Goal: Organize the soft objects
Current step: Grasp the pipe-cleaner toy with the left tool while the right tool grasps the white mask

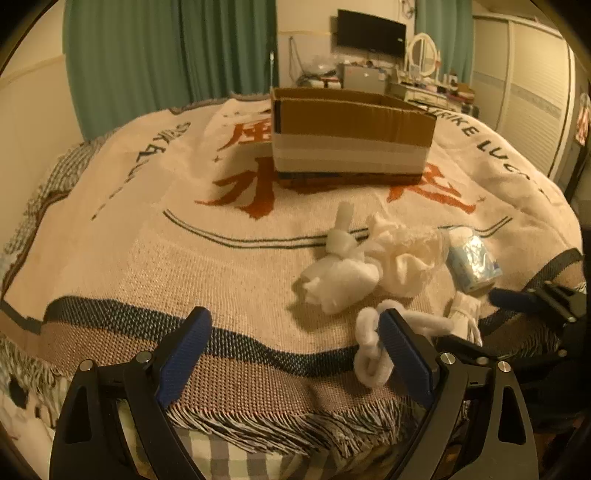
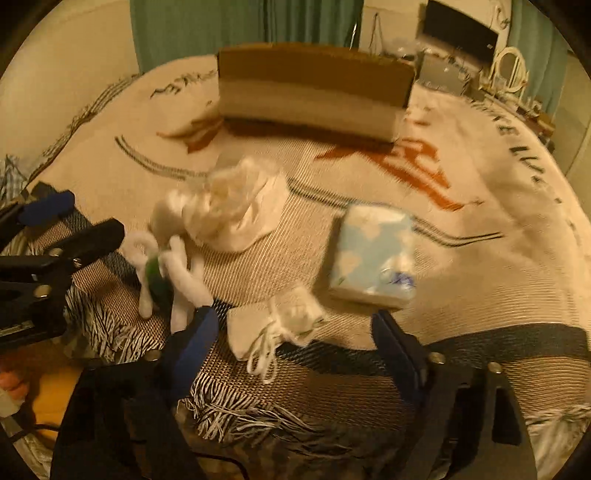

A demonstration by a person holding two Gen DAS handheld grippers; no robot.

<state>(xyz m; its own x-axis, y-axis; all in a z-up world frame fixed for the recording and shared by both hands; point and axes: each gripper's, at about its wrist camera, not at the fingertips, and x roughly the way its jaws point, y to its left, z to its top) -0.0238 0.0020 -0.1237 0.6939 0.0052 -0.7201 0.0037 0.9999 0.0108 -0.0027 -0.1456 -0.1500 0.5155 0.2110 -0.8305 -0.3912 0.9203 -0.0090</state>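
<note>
soft white things lie in a loose cluster on the near right part of a cream woven blanket (image 1: 229,280) with rust-red characters, dark lettering and a fringed striped edge, spread over a bed.

nearest the left gripper (image 1: 295,332), a fuzzy white pipe-cleaner figure (image 1: 369,354) lies on the striped border, touching the inner face of that gripper's right blue-padded finger; the jaws stand wide apart and nothing is clamped between them. in the right wrist view the same figure (image 2: 177,273) shows a green patch at its middle.

the right gripper (image 2: 291,328) hangs low over the blanket's fringe, its jaws spread wide and holding nothing. just ahead of its fingertips, between them, lies a small white drawstring cloth pouch (image 2: 273,325), cords trailing toward the fringe. in the left wrist view this pouch (image 1: 465,314) sits just right of the fuzzy figure.

a little farther, a pale blue plastic-wrapped tissue pack with white cloud print (image 2: 373,258) rests flat on the blanket, near the pouch but apart from it. left of it, a crumpled white plastic bag (image 2: 240,206) sits against a lump of white cotton stuffing (image 1: 340,280); the two touch. a small white rolled piece (image 1: 341,232) lies at the far side of the stuffing.

beyond the cluster, well apart, an open brown cardboard box with pale tape bands around its lower half (image 1: 351,140) stands upright at the middle of the blanket.

farthest off, green curtains (image 1: 166,55) hang along the wall, and a black wall-mounted screen (image 1: 371,33) hangs above a cluttered dresser with an oval white mirror (image 1: 423,51).
</note>
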